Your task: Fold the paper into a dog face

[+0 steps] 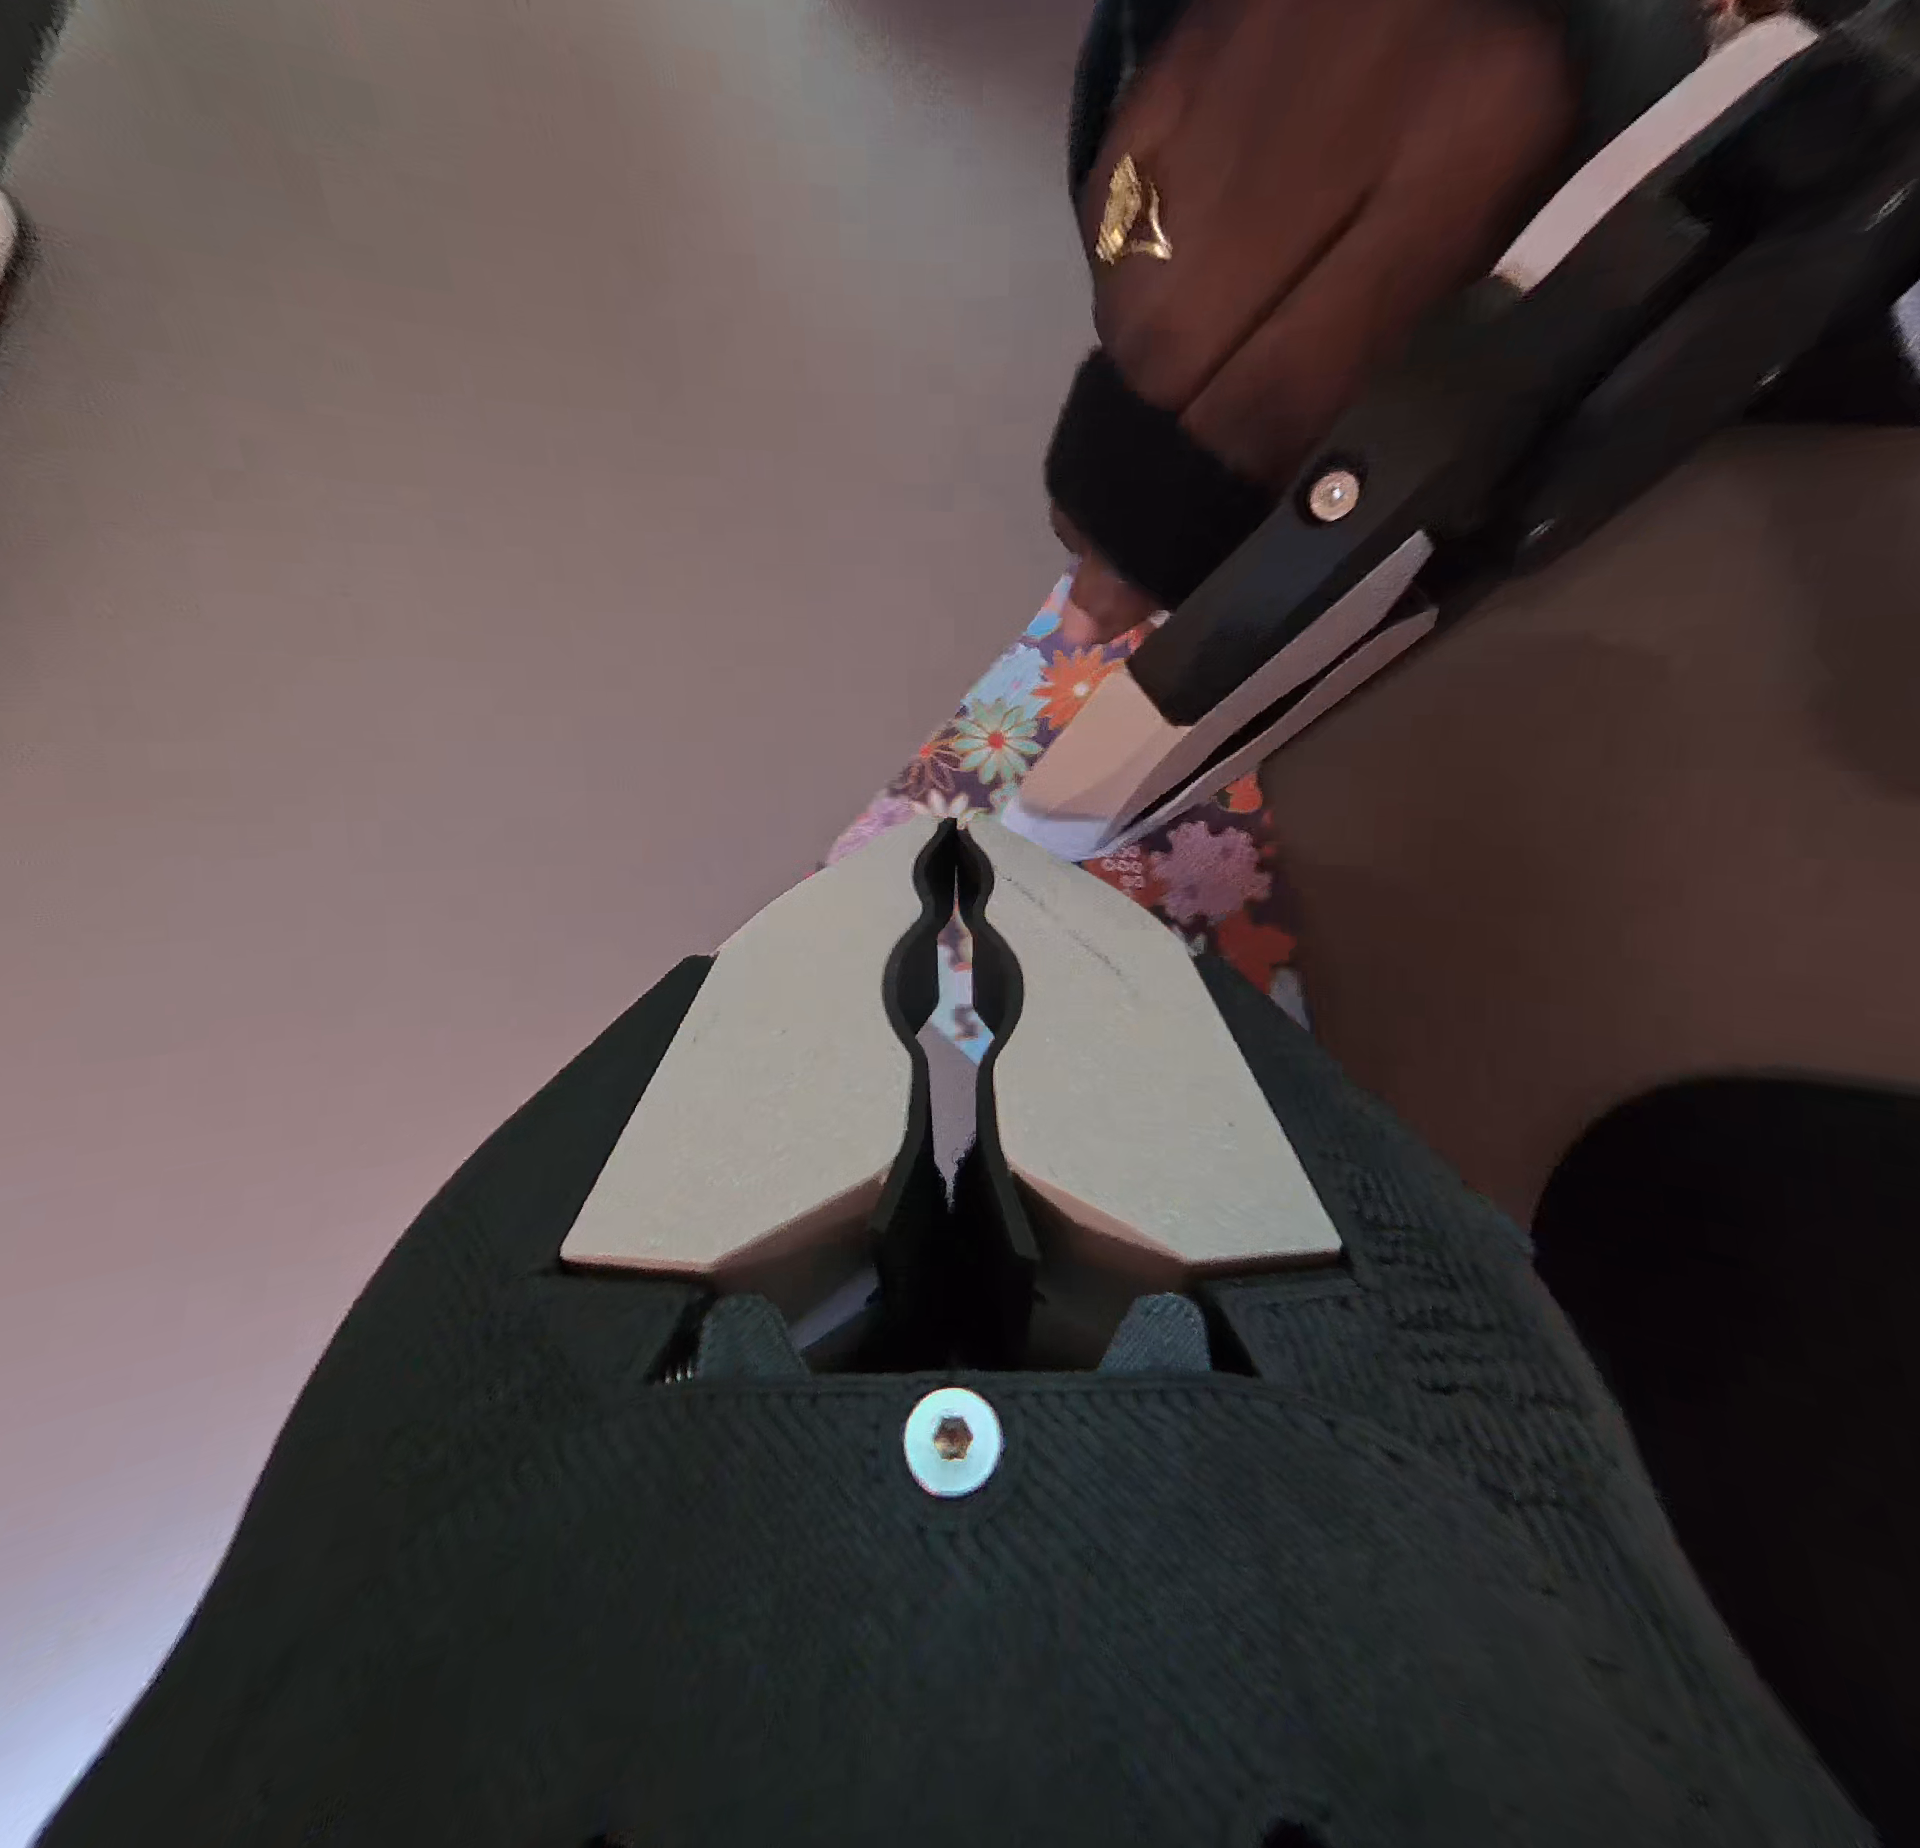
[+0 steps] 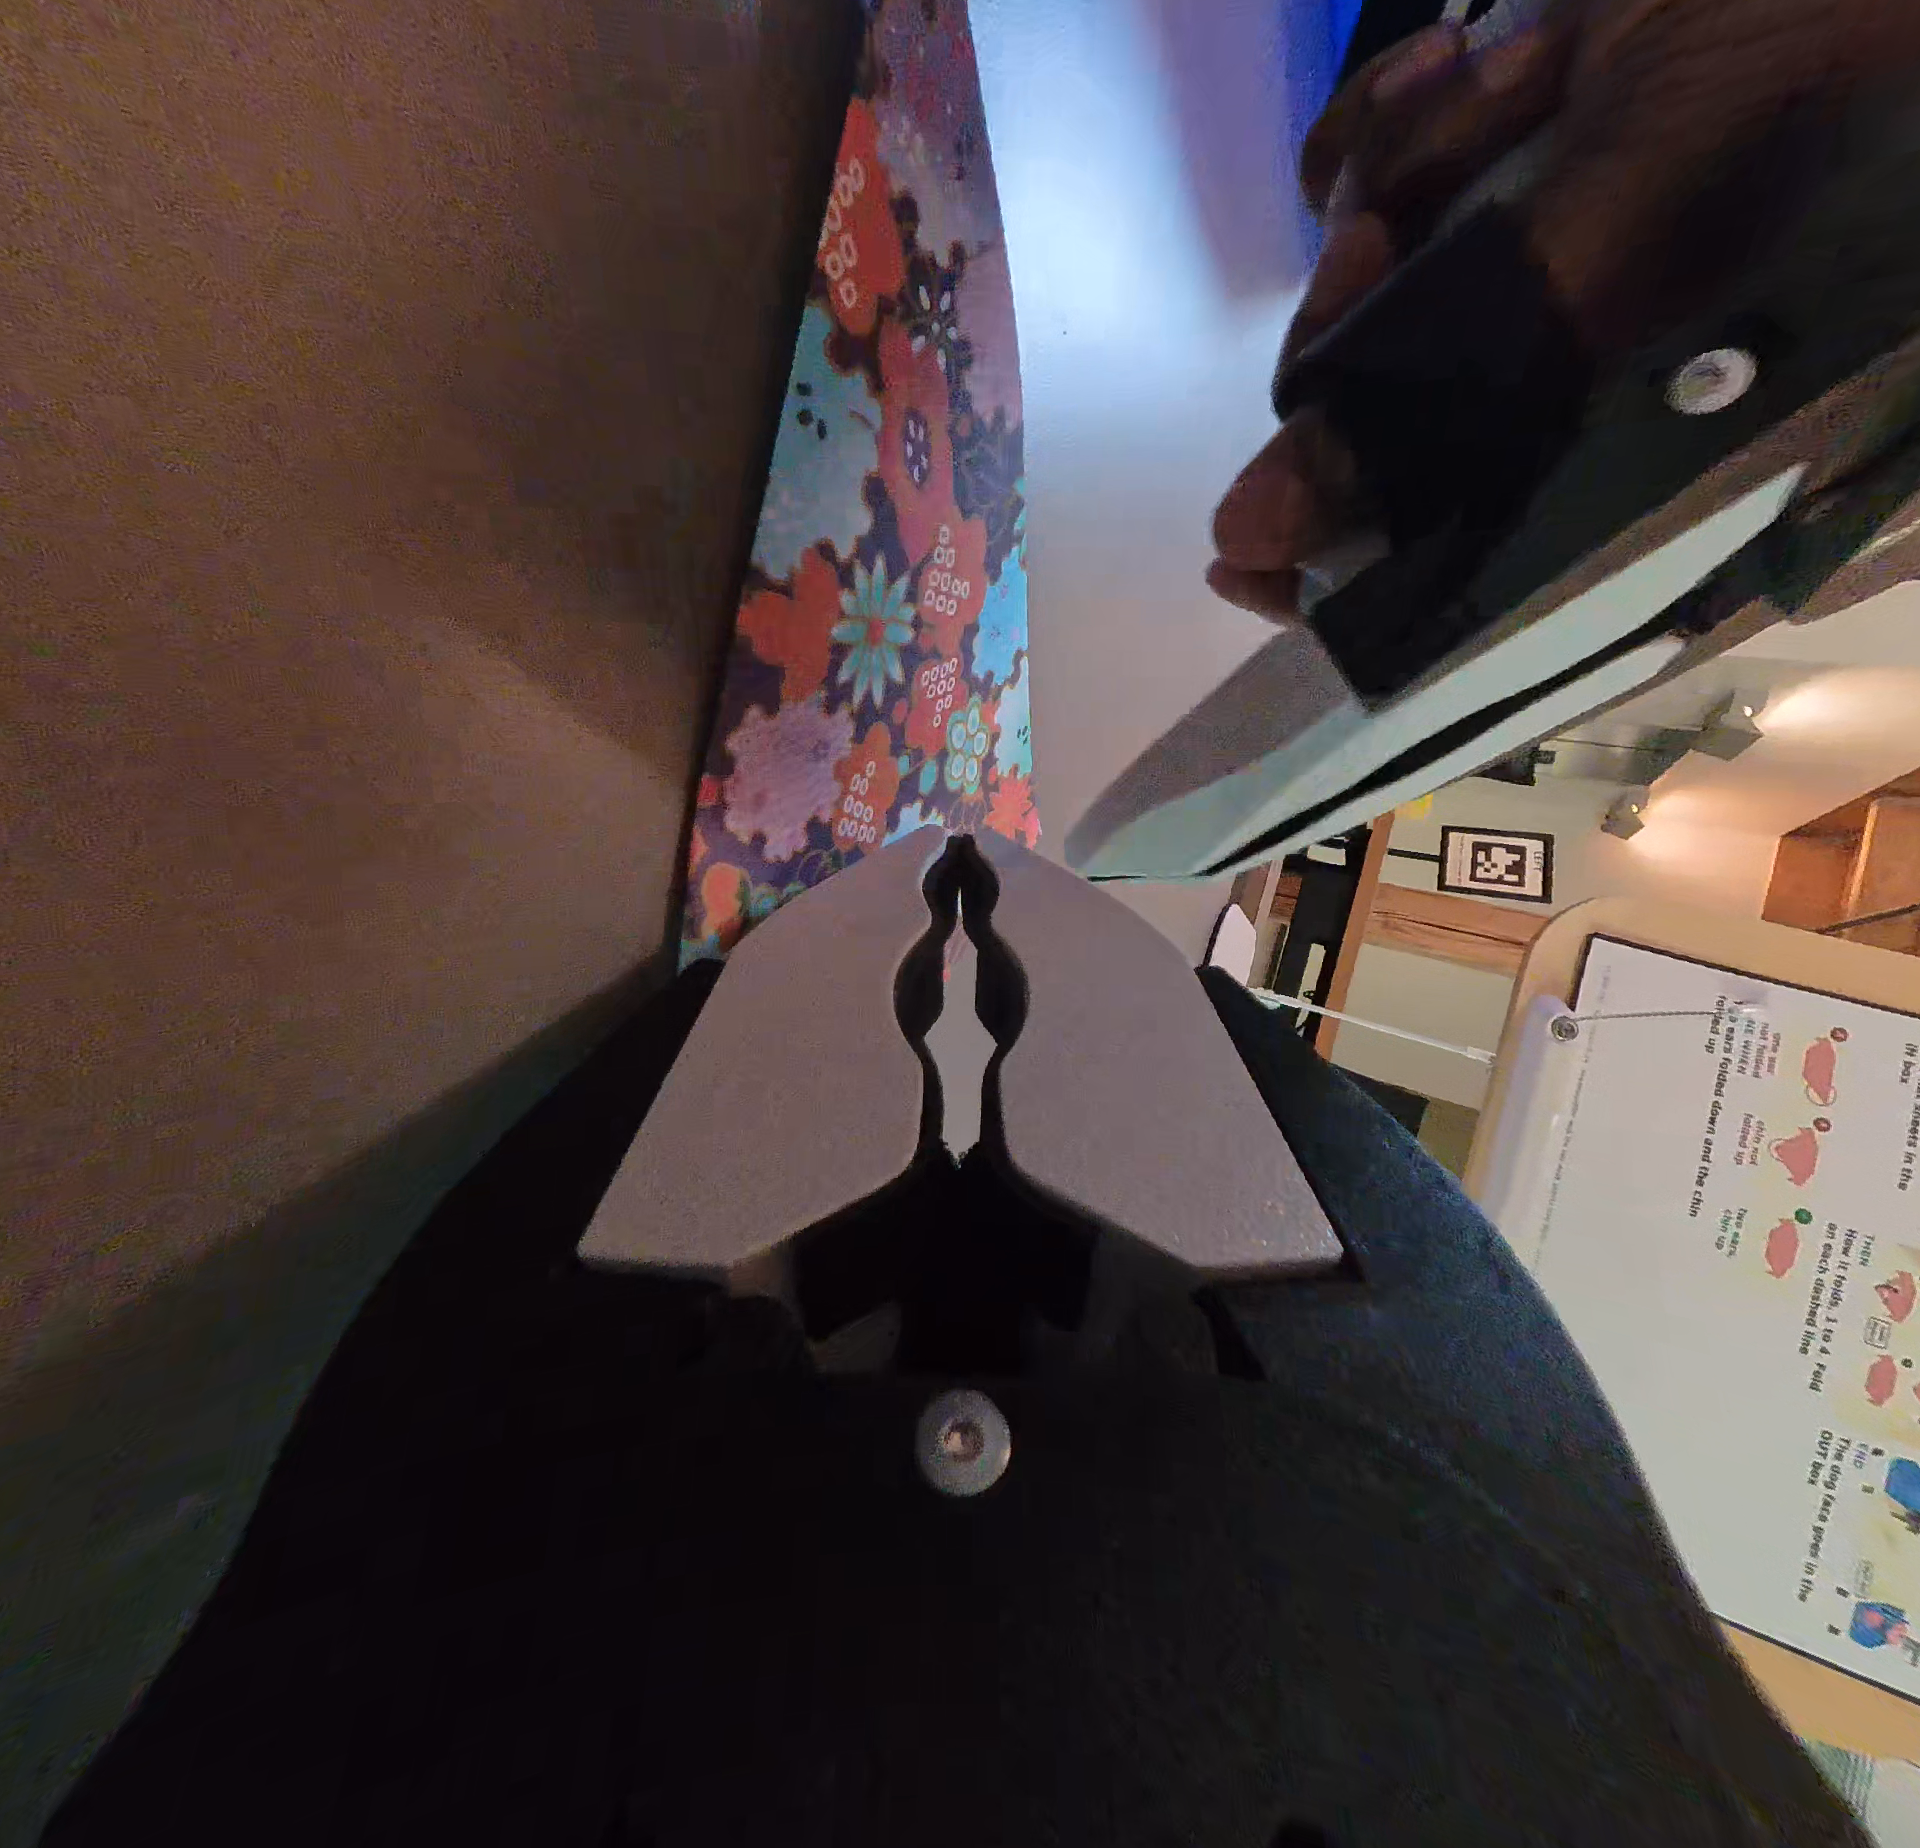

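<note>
In your left wrist view, your left gripper [image 1: 954,842] has its jaws drawn together at the tips, pinching an edge of the floral origami paper [image 1: 997,738]; the patterned sheet shows through the gap between the fingers. Your right gripper [image 1: 1117,837] comes in from the upper right, jaws nearly together on the sheet's pale underside, so both tools seem to hold the paper up off the brown table [image 1: 416,551]. I judge you are mid-fold, bringing a flap over; next you need to line the edges up and press the crease flat without tearing the thin sheet. In your right wrist view, your right gripper [image 2: 961,848] is closed at the tips on the lower edge of the floral paper [image 2: 894,510], which stands up edge-on. Your left gripper [image 2: 1101,863] reaches in from the right, jaws close together. A laminated instruction sheet [image 2: 1662,1279] with printed text and red diagrams lies at lower right, and a black-and-white marker tag [image 2: 1496,865] hangs on the far wall; I see no brand marks.
</note>
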A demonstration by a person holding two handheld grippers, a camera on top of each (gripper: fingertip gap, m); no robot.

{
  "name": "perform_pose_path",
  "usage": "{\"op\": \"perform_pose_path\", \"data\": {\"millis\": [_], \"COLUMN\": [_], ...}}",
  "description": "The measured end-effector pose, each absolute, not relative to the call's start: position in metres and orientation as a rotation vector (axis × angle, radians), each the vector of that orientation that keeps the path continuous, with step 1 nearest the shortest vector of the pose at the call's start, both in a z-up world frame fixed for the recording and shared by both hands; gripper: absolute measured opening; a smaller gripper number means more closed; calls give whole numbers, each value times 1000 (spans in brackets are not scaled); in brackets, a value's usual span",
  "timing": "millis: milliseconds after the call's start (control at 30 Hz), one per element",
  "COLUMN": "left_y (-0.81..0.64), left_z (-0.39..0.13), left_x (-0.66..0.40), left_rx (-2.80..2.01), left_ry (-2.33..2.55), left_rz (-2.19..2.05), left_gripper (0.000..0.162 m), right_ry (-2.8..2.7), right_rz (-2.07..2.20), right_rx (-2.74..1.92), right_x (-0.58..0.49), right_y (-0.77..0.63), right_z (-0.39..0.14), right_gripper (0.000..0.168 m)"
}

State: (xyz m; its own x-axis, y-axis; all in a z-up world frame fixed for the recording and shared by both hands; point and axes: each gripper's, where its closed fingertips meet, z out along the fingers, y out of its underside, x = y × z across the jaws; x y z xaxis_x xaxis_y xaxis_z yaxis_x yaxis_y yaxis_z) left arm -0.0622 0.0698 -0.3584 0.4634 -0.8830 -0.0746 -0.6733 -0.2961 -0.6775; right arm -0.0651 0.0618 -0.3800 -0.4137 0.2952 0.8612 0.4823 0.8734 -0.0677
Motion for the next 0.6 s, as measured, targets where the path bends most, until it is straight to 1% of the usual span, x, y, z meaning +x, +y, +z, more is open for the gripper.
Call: {"op": "perform_pose_path", "data": {"millis": [33,133,200,400,600], "left_y": [69,61,58,57,57], "left_z": [-368,-388,-388,-388,-387], "left_x": [-61,-63,-61,-62,-62], "left_rx": [-2098,-2180,-2181,-2033,-1917], "left_ry": [1302,1308,1240,1251,1258], "left_rz": [-390,-366,-395,-180,-76], "left_gripper": [0,0,0,0,0], "right_ry": [-2029,-2025,-2018,-1966,-2008], "right_rz": [-235,-271,-301,-510,-601], "right_rx": [-566,-549,-536,-439,-538], "right_x": [-65,-65,-66,-63,-28], "right_y": [62,62,62,62,71], "right_z": [-380,-380,-379,-375,-378], "right_gripper": [0,0,0,0,0]}}
